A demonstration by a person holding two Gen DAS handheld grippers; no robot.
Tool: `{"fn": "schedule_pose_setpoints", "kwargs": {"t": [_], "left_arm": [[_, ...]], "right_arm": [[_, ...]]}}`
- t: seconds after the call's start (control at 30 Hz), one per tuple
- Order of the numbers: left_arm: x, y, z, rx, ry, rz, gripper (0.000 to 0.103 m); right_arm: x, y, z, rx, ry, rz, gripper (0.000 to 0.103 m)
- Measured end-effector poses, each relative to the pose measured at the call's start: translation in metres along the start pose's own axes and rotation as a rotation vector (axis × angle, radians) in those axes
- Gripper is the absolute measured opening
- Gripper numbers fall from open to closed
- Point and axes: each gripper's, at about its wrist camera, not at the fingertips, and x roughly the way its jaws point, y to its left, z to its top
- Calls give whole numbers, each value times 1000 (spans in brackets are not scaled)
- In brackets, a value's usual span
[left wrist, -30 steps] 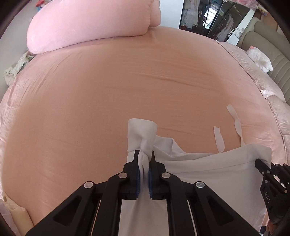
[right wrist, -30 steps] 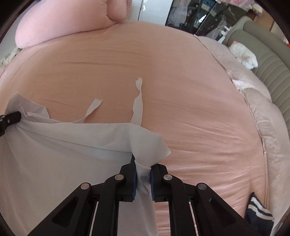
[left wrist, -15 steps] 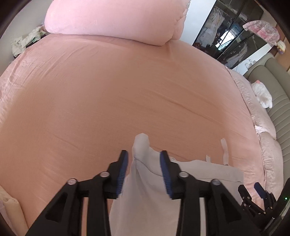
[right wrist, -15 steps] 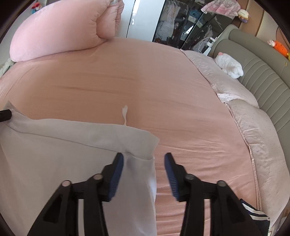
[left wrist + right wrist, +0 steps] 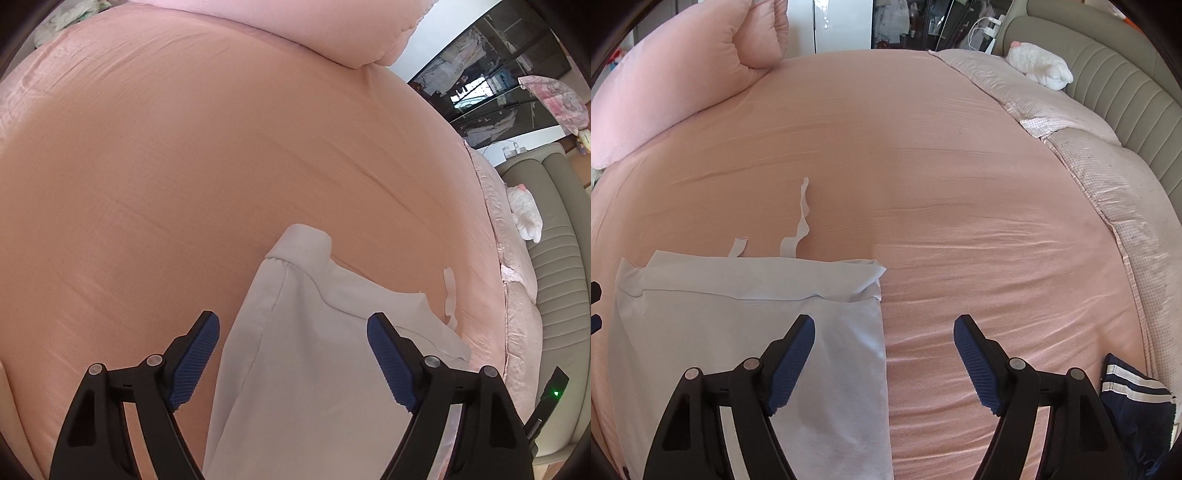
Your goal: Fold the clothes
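1. While both grippers hang over it, the bed [image 5: 923, 155] fills most of each view, covered by a smooth peach-pink sheet with a few shallow creases.
2. At its far side lies a big pink duvet [image 5: 676, 77], bunched into a thick roll; along the right edge runs a paler checked quilt [image 5: 1108, 177] against a ribbed grey-green headboard [image 5: 1126, 85], where a white plush toy [image 5: 1041, 64] rests.
3. On the sheet, at the near side of the bed, lies the pale grey-white garment [image 5: 720, 332], spread flat with its top band folded over and two thin ties [image 5: 801, 221] trailing away from it across the sheet.
4. A dark navy garment [image 5: 1134, 413] with white stripes sits at the lower right edge of the right wrist view.
5. No brand, label or writing can be read anywhere.
6. The left gripper [image 5: 293, 354] has its fingers spread wide and opening, above the garment's cloth near its turned-up corner; the blue pads press on nothing.
7. The right gripper [image 5: 884, 356] also stands wide apart, straddling the garment's right edge, one pad over cloth, the other over bare sheet, gripping nothing.
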Motion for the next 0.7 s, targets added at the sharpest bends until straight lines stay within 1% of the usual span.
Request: {"fn": "schedule_pose_setpoints", "kwargs": {"t": [0.1,0.23,0.33,0.37,0.43,0.5,0.6,0.7], "left_arm": [[6,12,-3,-63,20,5,82],[10,30,-6,-200,56,-38,82],[7,36,-3,-261,81,-88,82],[4,36,-3,-260,85,-109,82],[-6,30,-3,-229,82,-150,82],[-18,19,-4,-159,65,-163,82],[-40,-3,-13,-14,24,-185,82],[-54,-24,-37,146,23,-219,82]], "right_arm": [[2,-1,-5,9,8,14,77],[13,-1,-12,-16,68,-23,77],[9,-2,-15,-35,72,-30,77],[5,-3,-15,-50,75,-31,77],[-5,-4,-17,-86,78,-23,77],[-20,-7,-20,-121,68,-6,77],[-50,-12,-31,-154,38,27,77],[-85,-16,-52,-192,-13,78,77]]}}
